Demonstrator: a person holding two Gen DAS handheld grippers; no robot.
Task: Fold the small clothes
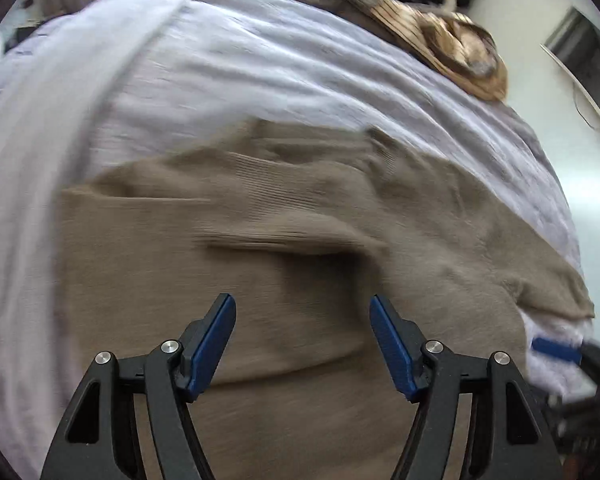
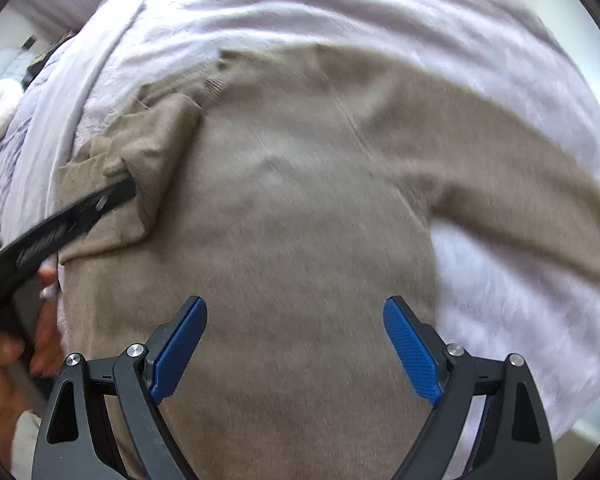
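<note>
On the pale lilac bedsheet (image 1: 260, 60) a tan sweater (image 2: 300, 200) lies spread, left gripper (image 1: 302, 312) and right gripper (image 2: 295, 314) both spread wide above it, holding nothing

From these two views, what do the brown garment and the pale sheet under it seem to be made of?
The brown garment looks like a soft fine knit, maybe wool or a blend: matte, fuzzy, with ribbing at one edge. The pale sheet looks like thin woven cotton, matte, with many fine crinkles. Motion blur leaves both uncertain.
</note>
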